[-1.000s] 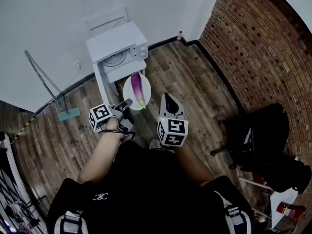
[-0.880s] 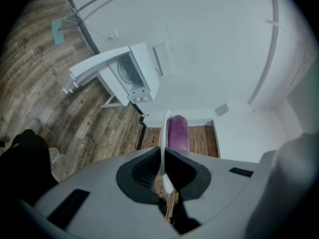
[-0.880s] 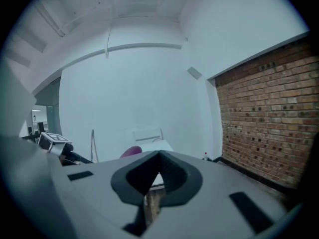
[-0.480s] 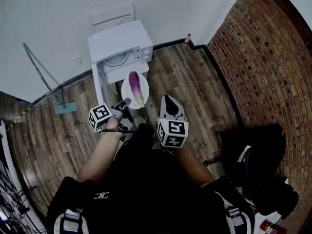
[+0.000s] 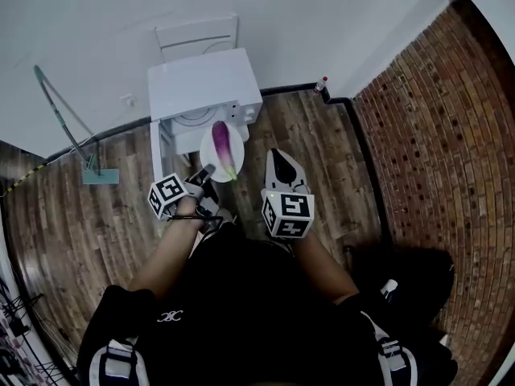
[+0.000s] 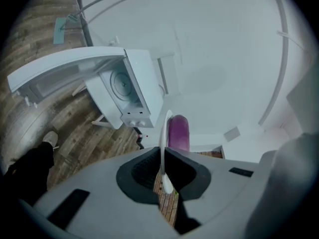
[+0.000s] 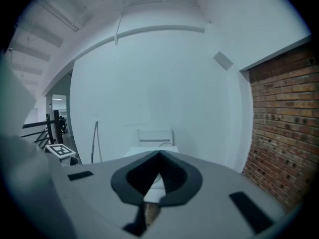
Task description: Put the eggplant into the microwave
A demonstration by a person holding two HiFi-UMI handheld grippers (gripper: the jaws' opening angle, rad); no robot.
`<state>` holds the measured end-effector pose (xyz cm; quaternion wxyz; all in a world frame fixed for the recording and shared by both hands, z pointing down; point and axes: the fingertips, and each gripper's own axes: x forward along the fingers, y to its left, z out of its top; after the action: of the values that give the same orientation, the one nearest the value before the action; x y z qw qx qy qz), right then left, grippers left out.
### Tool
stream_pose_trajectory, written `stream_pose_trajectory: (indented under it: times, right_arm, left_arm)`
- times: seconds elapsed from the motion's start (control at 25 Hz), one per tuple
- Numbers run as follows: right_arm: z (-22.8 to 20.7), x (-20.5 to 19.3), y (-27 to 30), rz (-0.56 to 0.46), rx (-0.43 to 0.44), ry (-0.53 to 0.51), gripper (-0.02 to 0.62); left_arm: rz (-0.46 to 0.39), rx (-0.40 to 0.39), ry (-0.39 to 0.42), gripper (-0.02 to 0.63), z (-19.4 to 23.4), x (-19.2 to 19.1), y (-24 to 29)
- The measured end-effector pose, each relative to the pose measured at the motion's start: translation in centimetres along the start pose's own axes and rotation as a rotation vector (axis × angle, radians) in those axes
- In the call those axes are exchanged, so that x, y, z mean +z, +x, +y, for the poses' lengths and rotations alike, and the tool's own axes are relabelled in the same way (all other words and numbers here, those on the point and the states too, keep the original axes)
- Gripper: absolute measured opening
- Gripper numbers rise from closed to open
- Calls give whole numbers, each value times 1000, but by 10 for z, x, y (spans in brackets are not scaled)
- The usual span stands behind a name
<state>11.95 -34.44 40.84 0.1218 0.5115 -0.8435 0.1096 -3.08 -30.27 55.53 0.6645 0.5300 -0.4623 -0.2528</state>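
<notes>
A purple eggplant (image 5: 223, 145) lies on a white plate (image 5: 210, 149). My left gripper (image 5: 208, 172) is shut on the plate's near rim and holds it out in front of the white microwave (image 5: 204, 85). In the left gripper view the plate's edge (image 6: 163, 148) runs between the jaws, with the eggplant (image 6: 178, 131) beyond it. The microwave (image 6: 130, 91) stands there with its door (image 6: 65, 68) swung open and the turntable showing. My right gripper (image 5: 277, 156) is beside the plate on the right, shut and empty. Its own view shows the microwave top (image 7: 148, 152) ahead.
A white chair (image 5: 197, 34) stands against the wall behind the microwave. A long-handled mop (image 5: 87, 166) leans at the left. A small bottle (image 5: 323, 83) sits in the corner by the brick wall (image 5: 434, 143). The floor is wood planks.
The person has walked toward the microwave. Both grippers and the plate with the eggplant are now closer to it, with the plate right at its front.
</notes>
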Motion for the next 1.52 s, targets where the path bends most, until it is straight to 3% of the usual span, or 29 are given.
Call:
stream_pose_trajectory:
  times: [0.16,0.44,0.88,1.2,1.52]
  right_arm:
    - [-6,7,35,5,34,9,6]
    - [-10,12,77,36,169,4,6]
    - [-10,4,125,114,475,-130,6]
    - [11,-55,157,147,602,-186,6]
    - [25,-170,217,134,629,-152,6]
  left_arm:
    - [-28,22,-16,21,4,20,18]
    - [-113,63,-21,21,5,34,33]
    - [-351,97,-150,15,24,17,43]
    - [-425,126,-178,17,76,33,65]
    - [-447,106,-156,17,171,92,104]
